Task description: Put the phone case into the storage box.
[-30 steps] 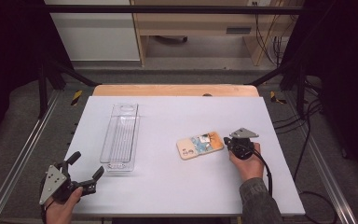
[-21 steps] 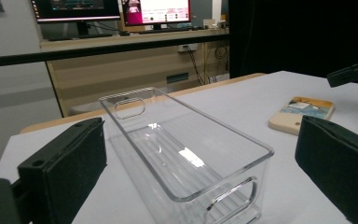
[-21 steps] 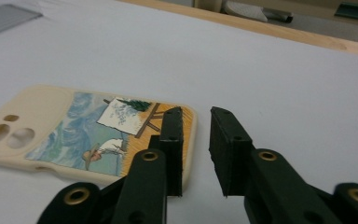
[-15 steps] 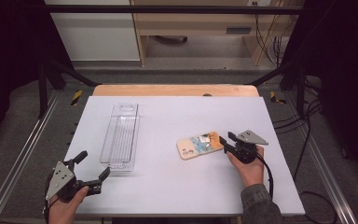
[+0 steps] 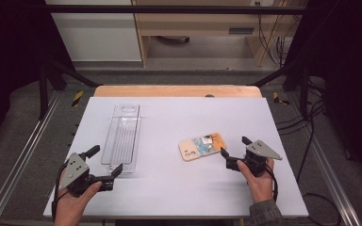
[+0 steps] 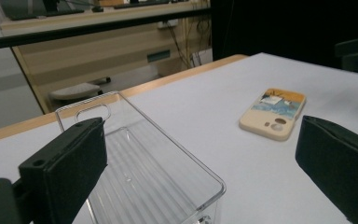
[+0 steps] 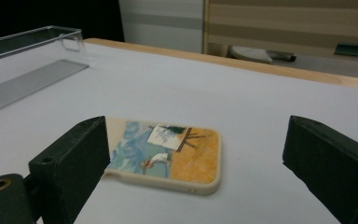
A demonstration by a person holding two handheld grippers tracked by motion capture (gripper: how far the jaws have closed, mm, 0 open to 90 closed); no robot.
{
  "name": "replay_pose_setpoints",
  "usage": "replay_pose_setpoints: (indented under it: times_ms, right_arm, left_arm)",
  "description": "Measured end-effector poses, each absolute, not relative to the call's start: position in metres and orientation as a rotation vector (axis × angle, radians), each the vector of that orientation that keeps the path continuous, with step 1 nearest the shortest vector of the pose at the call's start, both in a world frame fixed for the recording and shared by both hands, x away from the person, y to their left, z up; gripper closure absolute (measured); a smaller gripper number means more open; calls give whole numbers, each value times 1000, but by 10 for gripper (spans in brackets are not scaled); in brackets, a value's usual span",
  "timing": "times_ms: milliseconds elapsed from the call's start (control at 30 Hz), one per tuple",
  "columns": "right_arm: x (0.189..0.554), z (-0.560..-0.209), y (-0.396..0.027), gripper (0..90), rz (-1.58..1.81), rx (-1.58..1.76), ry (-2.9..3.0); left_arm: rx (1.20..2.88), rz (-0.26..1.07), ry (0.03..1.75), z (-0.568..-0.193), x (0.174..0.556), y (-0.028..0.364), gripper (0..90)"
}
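A beige phone case (image 5: 201, 146) with a painted picture lies flat on the white table (image 5: 179, 117), right of the middle. My right gripper (image 5: 233, 146) sits just right of it. Its jaws have just been opening and now stand wide apart, with nothing pressed between them. In the right gripper view the case (image 7: 168, 154) lies on the table just ahead of the right gripper (image 7: 200, 149). A clear plastic tray (image 5: 122, 136) lies lengthwise at the left. My left gripper (image 5: 107, 159) is open beside the tray's near end; the tray (image 6: 140, 158) and case (image 6: 274, 113) lie ahead of it.
A wooden strip (image 5: 176, 90) runs along the table's far edge. Metal rails (image 5: 23, 150) flank the table, and black cables (image 5: 306, 141) trail at the right. A cabinet (image 5: 202, 23) stands beyond the table.
The right gripper has opened and drawn back to the right, away from the case's end. The left hand has lifted and moved forward toward the tray's near end.
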State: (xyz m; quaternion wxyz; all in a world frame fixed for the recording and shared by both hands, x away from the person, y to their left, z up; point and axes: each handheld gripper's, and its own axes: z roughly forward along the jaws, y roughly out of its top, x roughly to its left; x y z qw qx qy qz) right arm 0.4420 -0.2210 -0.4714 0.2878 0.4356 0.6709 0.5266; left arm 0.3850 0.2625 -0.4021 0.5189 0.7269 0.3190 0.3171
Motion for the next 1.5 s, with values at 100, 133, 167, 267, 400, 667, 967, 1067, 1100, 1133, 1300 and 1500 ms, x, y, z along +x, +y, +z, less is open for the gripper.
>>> replay_pose_setpoints:
  times_ms: [100, 133, 167, 267, 400, 667, 967, 1067, 1100, 1133, 1300, 1500]
  right_arm:
    - [431, -472, -224, 72, 1406, 1157, 1815]
    - [427, -473, -225, 76, 1406, 1150, 1811]
    - [423, -473, -227, 95, 1412, 1147, 1806]
    - [415, -475, -235, 125, 1446, 1160, 1776]
    - [408, -473, -244, 96, 1416, 1139, 1766]
    - [394, -477, -245, 46, 1438, 1107, 1711]
    - [389, -476, -253, 31, 1496, 1100, 1643]
    - [389, -477, -255, 33, 1518, 1103, 1624]
    - [389, -477, -255, 33, 1518, 1103, 1624]
    - [389, -477, -255, 33, 1523, 1103, 1625]
    - [386, -478, -253, 31, 1541, 1105, 1629]
    - [383, -481, -250, 30, 1565, 1126, 1622]
  left_arm:
    - [1755, 748, 748, -397, 388, 253, 18]
    - [1760, 748, 745, -396, 390, 249, 18]
    - [1766, 757, 738, -394, 391, 245, 19]
    - [1788, 774, 709, -389, 396, 231, 17]
    - [1812, 753, 678, -383, 404, 214, 17]
    - [1861, 676, 637, -388, 427, 179, 17]
    - [1920, 566, 553, -388, 450, 128, 19]
    - [1936, 549, 518, -388, 454, 114, 20]
    - [1944, 547, 511, -388, 456, 110, 20]
    - [1951, 544, 505, -389, 457, 106, 21]
    - [1960, 543, 499, -393, 464, 94, 22]
    - [1953, 471, 587, -406, 485, 89, 27]
